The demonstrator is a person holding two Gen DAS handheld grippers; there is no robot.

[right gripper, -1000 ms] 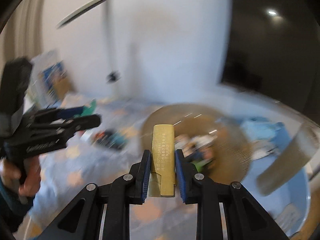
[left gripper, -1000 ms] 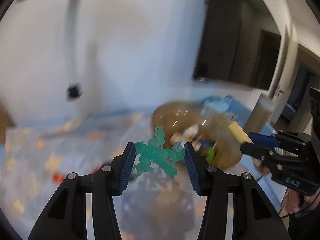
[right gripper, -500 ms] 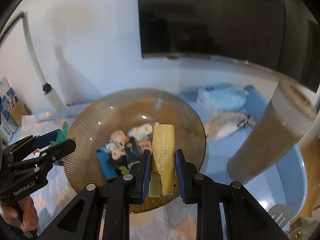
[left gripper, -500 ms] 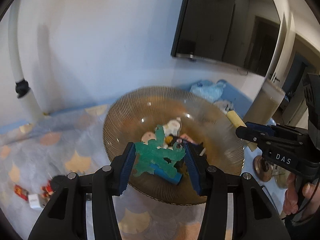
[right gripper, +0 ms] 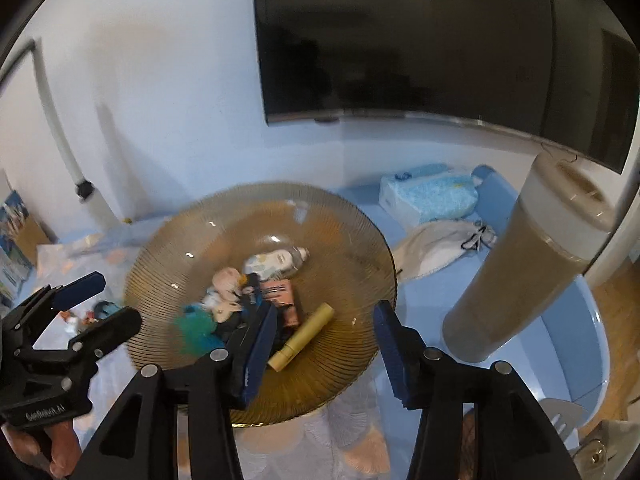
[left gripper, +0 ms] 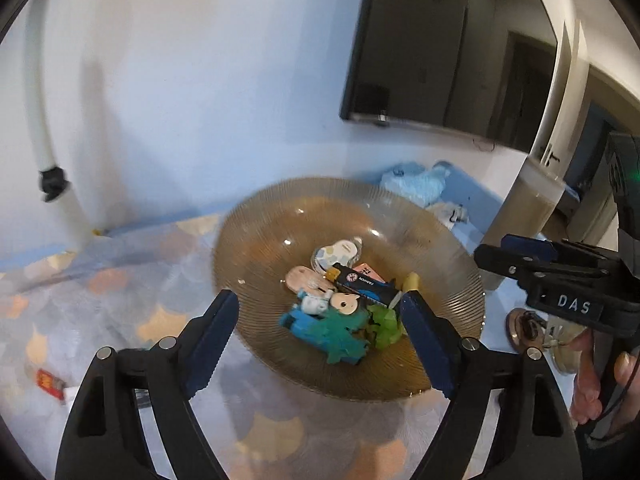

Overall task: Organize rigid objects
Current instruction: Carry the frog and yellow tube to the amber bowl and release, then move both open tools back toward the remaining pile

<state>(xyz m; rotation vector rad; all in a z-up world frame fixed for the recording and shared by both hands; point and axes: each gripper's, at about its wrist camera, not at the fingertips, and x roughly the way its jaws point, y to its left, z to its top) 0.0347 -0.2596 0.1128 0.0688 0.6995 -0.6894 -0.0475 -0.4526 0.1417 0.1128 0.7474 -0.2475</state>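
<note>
Both jaws spread wide and empty, yellow tube [right gripper: 301, 338] lying diagonally in amber bowl [right gripper: 360, 248], cap end lower-left.

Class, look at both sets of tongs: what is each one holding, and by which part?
Nothing. Left tongs and right tongs are open; the green toy and yellow tube lie in the bowl.

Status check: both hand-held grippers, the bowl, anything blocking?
Left hand-held gripper open, empty. Right hand-held gripper open, empty. Green figure and yellow tube lie in amber bowl with other small items. Nothing blocking.
</note>
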